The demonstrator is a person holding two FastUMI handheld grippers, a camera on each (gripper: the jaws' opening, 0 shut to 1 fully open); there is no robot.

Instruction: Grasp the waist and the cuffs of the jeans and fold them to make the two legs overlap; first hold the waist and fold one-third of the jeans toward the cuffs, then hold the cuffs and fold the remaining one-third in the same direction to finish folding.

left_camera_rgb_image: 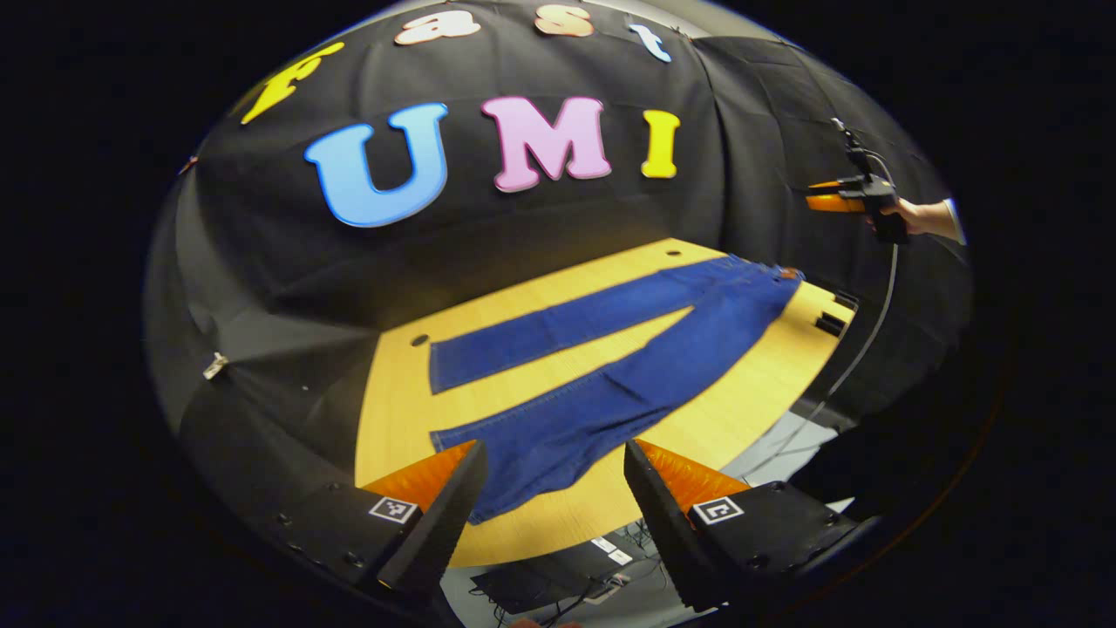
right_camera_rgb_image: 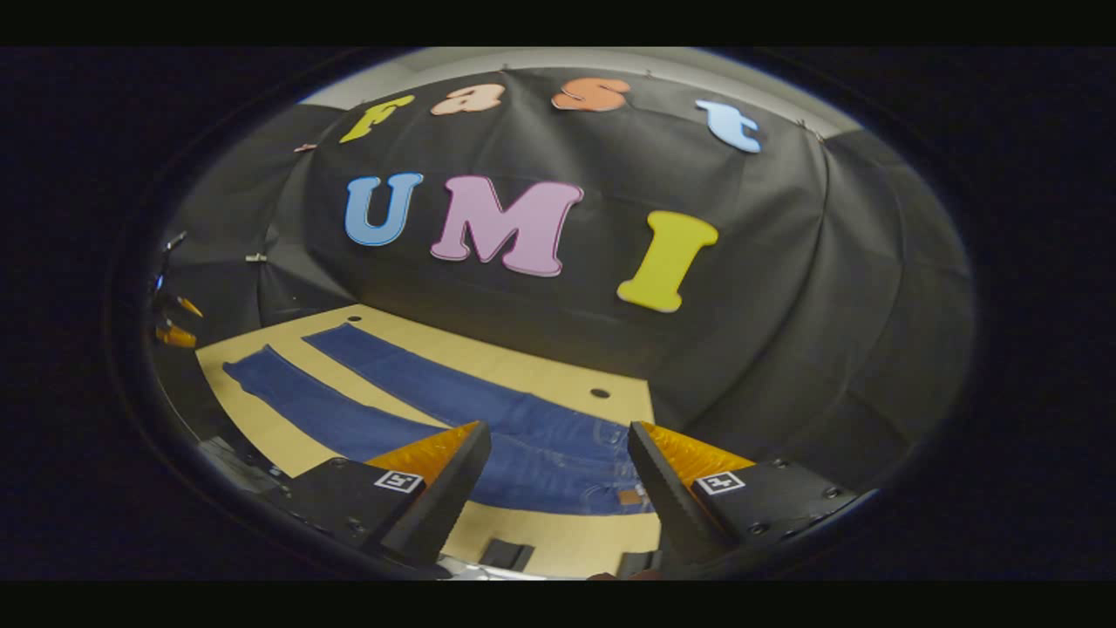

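On the wooden table [left_camera_rgb_image: 401, 419] the jeans [left_camera_rgb_image: 610, 384] lie flat and unfolded, legs splayed in a V with bare wood between them, so the first job is to bring one leg over the other. You've got the left gripper [left_camera_rgb_image: 551, 488] hovering above the near cuff [left_camera_rgb_image: 514, 488], fingers spread wide with nothing between them, apart from the cloth. That puts it at the cuff end on purpose. Your right gripper [right_camera_rgb_image: 558, 475] hangs over the waist [right_camera_rgb_image: 602, 488] at the other end, also spread and empty; in the left gripper view it sits high at far right [left_camera_rgb_image: 841, 196], well above the table, in a hand [left_camera_rgb_image: 915, 216]. One gripper per end makes sense: lifting waist and cuff together keeps the leg straight while it swings over. Which leg edge the right one is lined up on I can't tell for certain, the fisheye bends it. My read: nothing grasped yet, task at its very start.
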